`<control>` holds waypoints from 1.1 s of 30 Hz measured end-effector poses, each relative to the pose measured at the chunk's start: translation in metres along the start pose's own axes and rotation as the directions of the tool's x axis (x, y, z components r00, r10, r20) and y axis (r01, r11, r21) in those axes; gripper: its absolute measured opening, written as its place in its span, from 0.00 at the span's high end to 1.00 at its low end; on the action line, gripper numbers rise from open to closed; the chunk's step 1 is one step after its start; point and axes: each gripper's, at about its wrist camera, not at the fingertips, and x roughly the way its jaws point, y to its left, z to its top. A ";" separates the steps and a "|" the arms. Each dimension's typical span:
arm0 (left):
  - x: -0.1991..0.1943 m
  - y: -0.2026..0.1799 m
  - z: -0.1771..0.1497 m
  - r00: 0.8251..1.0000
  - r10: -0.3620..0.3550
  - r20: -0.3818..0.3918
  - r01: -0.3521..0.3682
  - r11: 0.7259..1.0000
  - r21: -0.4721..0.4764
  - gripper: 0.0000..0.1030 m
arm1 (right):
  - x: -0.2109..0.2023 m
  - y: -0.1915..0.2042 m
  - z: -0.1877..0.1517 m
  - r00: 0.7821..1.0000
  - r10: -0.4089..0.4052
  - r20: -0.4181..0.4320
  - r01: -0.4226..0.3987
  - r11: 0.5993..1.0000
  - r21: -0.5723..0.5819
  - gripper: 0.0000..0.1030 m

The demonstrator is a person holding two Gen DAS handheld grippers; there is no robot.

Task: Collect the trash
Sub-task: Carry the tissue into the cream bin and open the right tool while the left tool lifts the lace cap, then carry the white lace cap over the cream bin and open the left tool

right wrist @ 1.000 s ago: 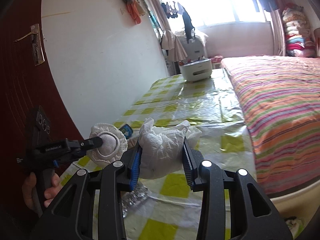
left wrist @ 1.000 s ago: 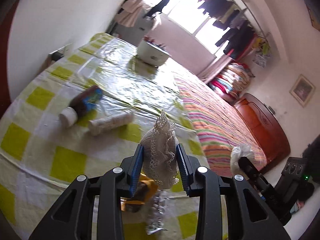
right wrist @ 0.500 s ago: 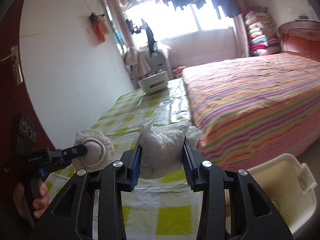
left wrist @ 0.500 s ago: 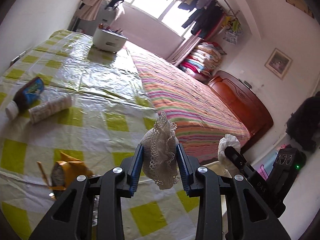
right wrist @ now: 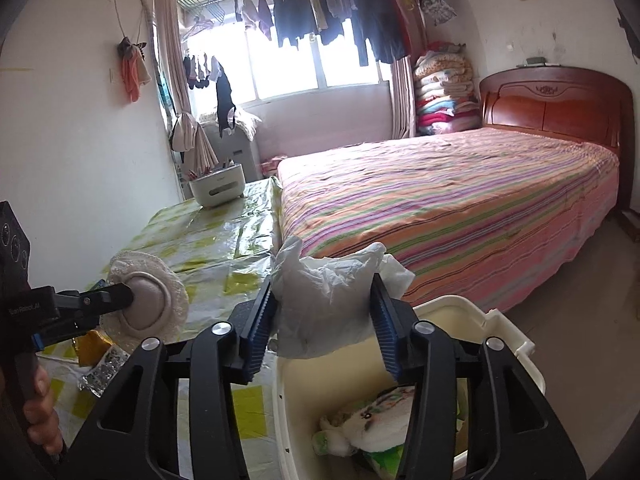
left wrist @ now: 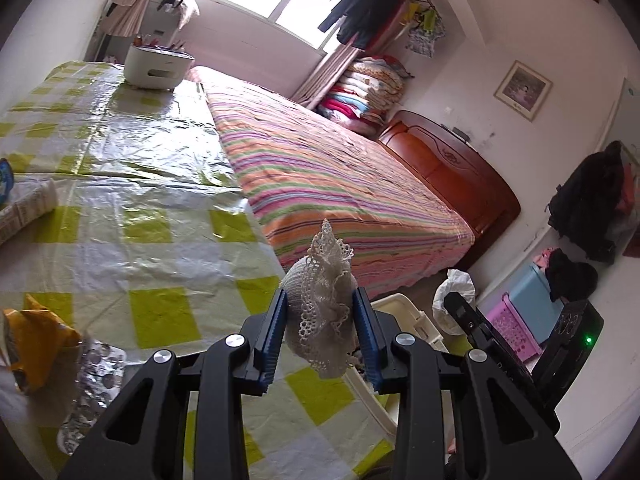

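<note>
Right now the right gripper [right wrist: 324, 320] hangs above the cream bin [right wrist: 516, 340], its jaws opening with the crumpled white bag [right wrist: 324, 300] between them; the pads appear to touch the bag's sides, though whether they press any longer I cannot tell. The left gripper [left wrist: 320, 336] is clamped on a lace-edged pad [left wrist: 324, 304] and sits over the near edge of the checked table [left wrist: 160, 248], to the left of the bin, not yet above it. What could go wrong: the bag is light and puffy, so it may cling to one pad and drift sideways as the jaws part, landing on the rim or the floor on the right instead of inside, where other rubbish [right wrist: 372, 420] already lies. The lace pad could likewise fall short onto the tablecloth if it is let go before the left gripper reaches the opening. Left-over items on the table (an orange wrapper [left wrist: 36, 344] and a foil blister strip [left wrist: 92, 392] at the near left) may be forgotten once both claws are busy at the bin. Compared with a second ago, both views have swung from the table toward the bed, the bin has come into sight under the right gripper, and that claw stood tighter on the bag then.
</note>
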 end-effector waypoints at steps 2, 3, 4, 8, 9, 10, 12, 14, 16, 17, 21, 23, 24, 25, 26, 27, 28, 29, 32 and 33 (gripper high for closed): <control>0.005 -0.004 -0.002 1.000 -0.008 -0.013 0.008 1.000 0.008 0.68 | -0.003 0.004 0.000 1.000 -0.011 0.008 0.012 1.000 -0.006 0.42; 0.008 -0.006 -0.002 1.000 -0.012 -0.018 0.012 1.000 0.011 0.68 | -0.006 0.008 -0.001 1.000 -0.012 0.014 0.012 1.000 -0.002 0.38; 0.009 -0.007 -0.003 1.000 -0.016 -0.019 0.016 1.000 0.014 0.68 | -0.007 0.008 0.000 1.000 -0.013 0.017 0.013 1.000 0.002 0.36; 0.015 -0.013 -0.006 0.999 -0.027 -0.032 0.028 0.999 0.017 0.68 | -0.014 -0.001 0.001 0.999 -0.012 0.034 0.010 0.999 0.039 0.33; 0.016 -0.014 -0.006 0.999 -0.031 -0.035 0.032 0.999 0.016 0.68 | -0.017 -0.003 0.002 0.999 -0.012 0.045 0.009 0.999 0.050 0.31; 0.018 -0.017 -0.007 0.998 -0.037 -0.041 0.038 0.999 0.018 0.68 | -0.025 -0.007 0.004 0.998 -0.020 0.068 0.015 0.998 0.068 0.31; 0.022 -0.021 -0.008 0.997 -0.052 -0.051 0.053 0.998 0.024 0.68 | -0.036 -0.014 0.007 0.994 -0.021 0.106 0.011 0.996 0.093 0.29; 0.026 -0.029 -0.011 0.996 -0.063 -0.061 0.066 0.997 0.036 0.68 | -0.048 -0.020 0.010 0.989 -0.031 0.145 0.014 0.993 0.119 0.28; 0.032 -0.037 -0.013 0.994 -0.079 -0.076 0.083 0.995 0.055 0.68 | -0.057 -0.025 0.013 0.982 -0.032 0.184 0.005 0.990 0.144 0.27; 0.035 -0.042 -0.015 0.993 -0.084 -0.082 0.090 0.994 0.063 0.68 | -0.063 -0.026 0.014 0.978 -0.034 0.204 0.002 0.988 0.157 0.27; 0.049 -0.060 -0.022 0.987 -0.104 -0.122 0.116 0.989 0.092 0.67 | -0.079 -0.040 0.016 0.961 -0.047 0.272 -0.009 0.979 0.203 0.27; 0.058 -0.070 -0.027 0.983 -0.110 -0.144 0.126 0.986 0.106 0.67 | -0.082 -0.044 0.015 0.957 -0.050 0.284 -0.015 0.975 0.221 0.27; 0.061 -0.074 -0.029 0.981 -0.116 -0.156 0.134 0.985 0.113 0.67 | -0.082 -0.047 0.014 0.956 -0.050 0.287 -0.018 0.973 0.230 0.27; 0.066 -0.080 -0.032 0.978 -0.120 -0.170 0.142 0.982 0.123 0.67 | -0.081 -0.050 0.011 0.956 -0.056 0.290 -0.016 0.970 0.242 0.27; 0.069 -0.084 -0.034 0.977 -0.121 -0.177 0.145 0.981 0.129 0.67 | -0.081 -0.053 0.010 0.955 -0.057 0.291 -0.019 0.968 0.252 0.26; 0.071 -0.088 -0.036 0.976 -0.122 -0.183 0.148 0.980 0.136 0.67 | -0.081 -0.055 0.009 0.955 -0.056 0.293 -0.023 0.965 0.261 0.26; 0.075 -0.093 -0.039 0.973 -0.124 -0.194 0.154 0.977 0.150 0.67 | -0.081 -0.057 0.008 0.954 -0.057 0.294 -0.026 0.963 0.269 0.26; 0.077 -0.097 -0.040 0.972 -0.121 -0.200 0.154 0.975 0.160 0.66 | -0.080 -0.059 0.006 0.954 -0.058 0.293 -0.027 0.960 0.278 0.26; 0.081 -0.108 -0.046 0.975 -0.103 -0.197 0.144 0.968 0.205 0.64 | -0.076 -0.062 0.001 0.956 -0.053 0.288 -0.038 0.953 0.302 0.26; 0.081 -0.110 -0.047 0.976 -0.102 -0.194 0.143 0.966 0.213 0.56 | -0.077 -0.063 0.001 0.956 -0.053 0.289 -0.040 0.951 0.306 0.26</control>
